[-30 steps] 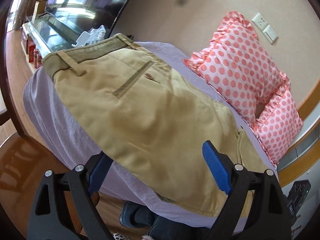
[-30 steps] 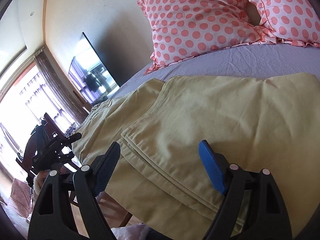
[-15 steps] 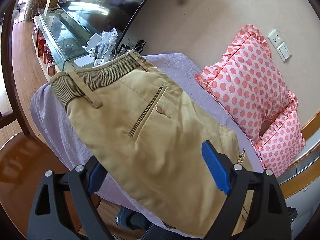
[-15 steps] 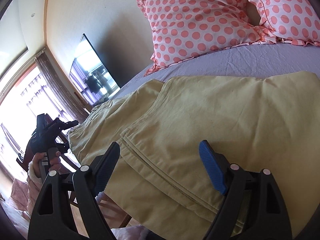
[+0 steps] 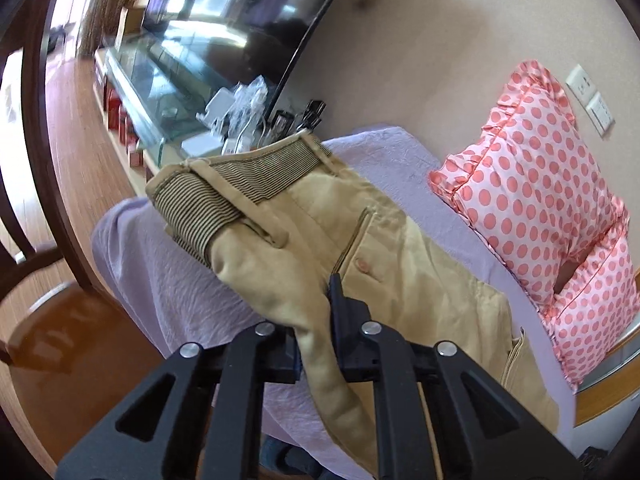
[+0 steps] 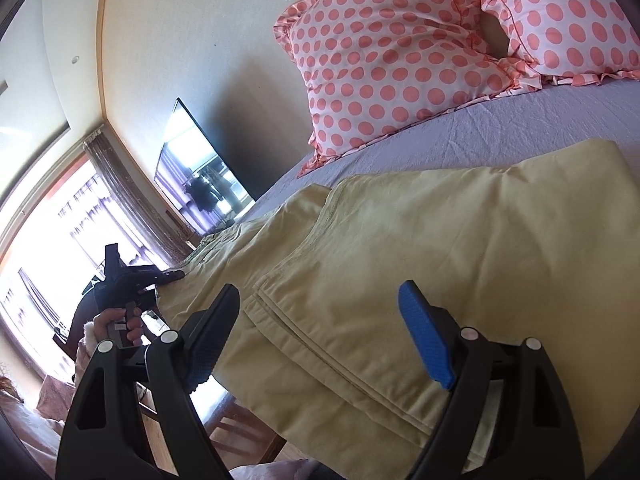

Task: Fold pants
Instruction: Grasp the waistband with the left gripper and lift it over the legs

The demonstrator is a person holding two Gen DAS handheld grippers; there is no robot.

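Tan pants (image 5: 404, 280) lie on a bed covered by a lilac sheet (image 5: 168, 280), their striped waistband (image 5: 224, 192) toward the bed's foot. The left hand-held gripper (image 5: 316, 344) is clamped on a bunched ridge of the seat fabric near the back pocket; its fingertips are mostly buried in cloth. From the right wrist view, the folded legs (image 6: 440, 248) lie stacked in layers, edges showing. The right hand-held gripper (image 6: 320, 332) hovers over them with fingers spread apart, holding nothing. Two pink polka-dot pillows (image 6: 392, 60) lean at the headboard. A television (image 6: 200, 176) stands beyond, and the person's hand is partly washed out by window glare.
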